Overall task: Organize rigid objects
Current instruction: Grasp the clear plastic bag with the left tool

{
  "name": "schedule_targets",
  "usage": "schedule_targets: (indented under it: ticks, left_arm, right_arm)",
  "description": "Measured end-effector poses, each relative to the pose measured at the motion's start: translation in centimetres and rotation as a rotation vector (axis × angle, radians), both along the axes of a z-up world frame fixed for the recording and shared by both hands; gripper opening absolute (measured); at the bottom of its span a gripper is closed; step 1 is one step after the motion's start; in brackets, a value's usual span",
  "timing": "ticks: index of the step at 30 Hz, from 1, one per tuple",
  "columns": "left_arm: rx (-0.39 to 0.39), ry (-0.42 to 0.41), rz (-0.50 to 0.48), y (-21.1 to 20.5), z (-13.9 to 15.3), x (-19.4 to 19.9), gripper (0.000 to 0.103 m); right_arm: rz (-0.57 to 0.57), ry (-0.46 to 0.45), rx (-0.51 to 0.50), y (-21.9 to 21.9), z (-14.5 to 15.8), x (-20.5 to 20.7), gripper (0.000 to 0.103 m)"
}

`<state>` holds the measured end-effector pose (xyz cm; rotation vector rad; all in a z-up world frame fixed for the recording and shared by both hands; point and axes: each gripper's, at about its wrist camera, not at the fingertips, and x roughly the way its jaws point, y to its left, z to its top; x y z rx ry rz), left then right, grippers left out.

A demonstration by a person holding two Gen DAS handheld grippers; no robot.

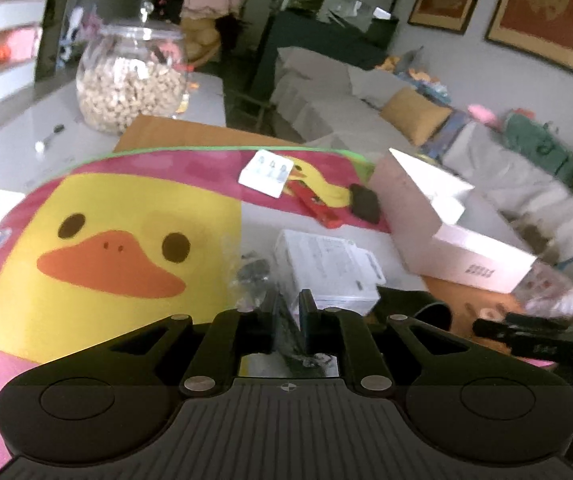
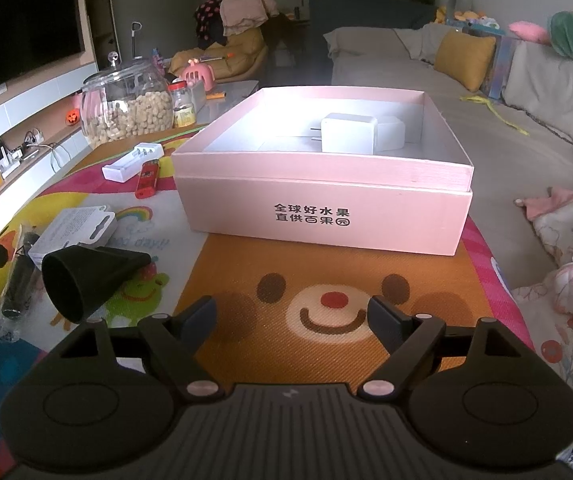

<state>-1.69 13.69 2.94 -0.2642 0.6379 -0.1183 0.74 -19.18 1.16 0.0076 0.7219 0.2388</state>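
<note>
My left gripper (image 1: pixel 291 308) is shut on a clear plastic bag holding a dark object (image 1: pixel 252 276), just above the cartoon mat. The same bag shows at the left of the right wrist view (image 2: pixel 16 280). My right gripper (image 2: pixel 292 320) is open and empty, low over the mat, facing the open pink box (image 2: pixel 322 208). A white charger plug (image 2: pixel 348 134) lies inside the box. On the mat lie a black cone-shaped nozzle (image 2: pixel 90 280), a white packaged box (image 1: pixel 326 268), a red lighter (image 2: pixel 147 178), a white battery charger (image 2: pixel 132 162) and a dark flat object (image 1: pixel 364 202).
A large glass jar of nuts (image 1: pixel 130 80) stands on the grey table behind the mat. A small jar (image 2: pixel 182 106) sits beside it. A grey sofa (image 2: pixel 486 120) with cushions runs along the right. Floral cloth items (image 2: pixel 566 240) lie at the mat's right edge.
</note>
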Motion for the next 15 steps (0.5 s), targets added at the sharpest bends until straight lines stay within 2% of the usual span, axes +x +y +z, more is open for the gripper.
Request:
schedule_targets:
  ticks: [2,4,5,10,15]
  left_arm:
    - [0.066,0.016,0.003,-0.8,-0.1,0.3,0.012]
    - [0.1,0.027,0.007,-1.3,-0.5,0.7,0.022]
    - [0.113,0.029,0.012,-1.5,-0.5,0.8,0.023]
    - [0.123,0.07,0.029,-1.9,-1.2,2.1,0.035]
    - [0.146,0.057,0.031,-2.3,-1.7,2.7,0.033]
  right_arm:
    - [0.0,-0.001,-0.001,-0.1,0.0,0.0,0.083]
    - [0.0,-0.001,-0.001,-0.2,0.0,-0.1,0.083]
    - [0.0,-0.001,-0.001,-0.1,0.0,0.0,0.083]
    - [0.0,-0.001,-0.005,-0.1,0.0,0.0,0.083]
    - [0.0,-0.001,-0.005,-0.2,0.0,-0.1,0.083]
